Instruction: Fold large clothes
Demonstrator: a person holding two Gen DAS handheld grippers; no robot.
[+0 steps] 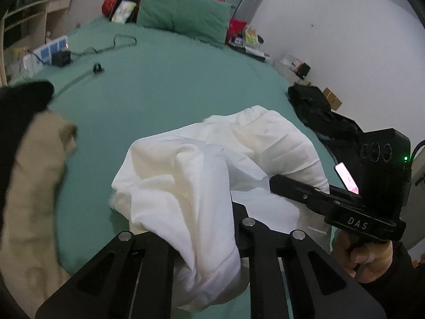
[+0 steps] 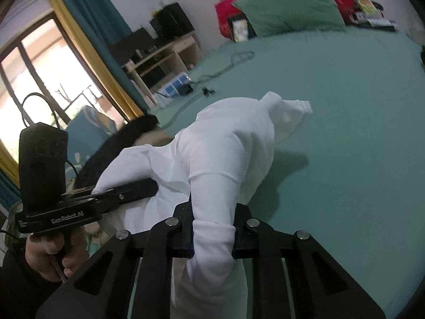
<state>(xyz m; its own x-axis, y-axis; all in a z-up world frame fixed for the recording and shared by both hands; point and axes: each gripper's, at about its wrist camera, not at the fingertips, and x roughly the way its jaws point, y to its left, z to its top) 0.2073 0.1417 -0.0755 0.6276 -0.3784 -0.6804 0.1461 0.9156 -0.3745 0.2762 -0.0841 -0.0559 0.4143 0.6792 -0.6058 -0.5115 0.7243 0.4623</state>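
both pinch: left gripper (image 1: pixel 209 228) and right gripper (image 2: pixel 212 228) clamp the white garment (image 1: pixel 239 143), its length trailing toward the bed's (image 1: pixel 164 79) headboard end.

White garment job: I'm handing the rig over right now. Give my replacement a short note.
Left gripper: shut on the white garment.
Right gripper: shut on the same garment, at another spot.
Garment: bunched, partly lifted off the green bed, the far end draping onto it.
Nearby: beige cloth at the left, black clothing at the bed's right edge.
Done: both grips taken.
Left: spread it flat, fold it.
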